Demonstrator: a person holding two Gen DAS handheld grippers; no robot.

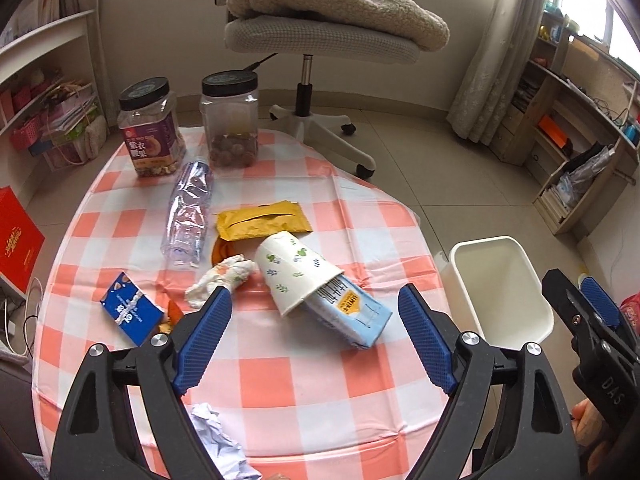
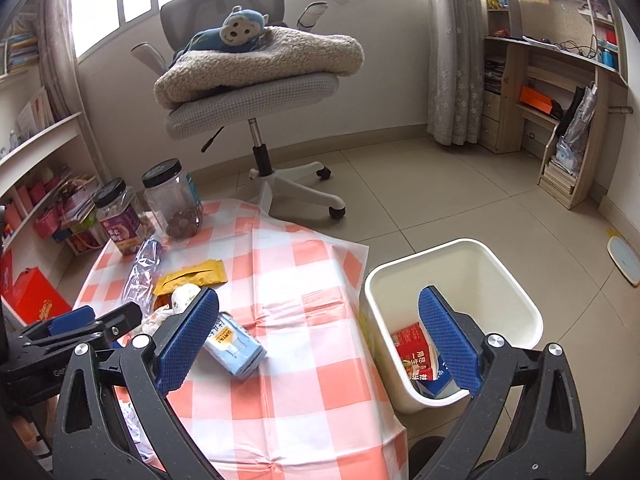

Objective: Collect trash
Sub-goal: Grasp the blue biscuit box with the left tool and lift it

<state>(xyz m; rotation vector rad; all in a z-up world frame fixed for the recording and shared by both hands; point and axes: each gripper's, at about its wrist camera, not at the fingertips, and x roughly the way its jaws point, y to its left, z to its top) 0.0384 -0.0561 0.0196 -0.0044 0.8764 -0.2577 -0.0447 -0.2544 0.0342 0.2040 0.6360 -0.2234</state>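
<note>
Trash lies on the checked table (image 1: 304,384): a tipped paper cup (image 1: 298,270) over a light blue carton (image 1: 352,314), a yellow packet (image 1: 260,222), a crushed clear bottle (image 1: 188,216), a wadded tissue (image 1: 222,278), a blue box (image 1: 128,308) and crumpled paper (image 1: 218,440). My left gripper (image 1: 316,320) is open and empty above the carton. My right gripper (image 2: 320,328) is open and empty, between the table edge and the white bin (image 2: 452,320), which holds a red package (image 2: 414,354). The carton shows in the right wrist view (image 2: 234,346).
Two black-lidded jars (image 1: 150,128) (image 1: 230,118) stand at the table's far side. An office chair (image 2: 256,92) with a blanket and plush toy is behind the table. Shelves line the left and right walls. A red box (image 1: 16,240) stands on the floor at left.
</note>
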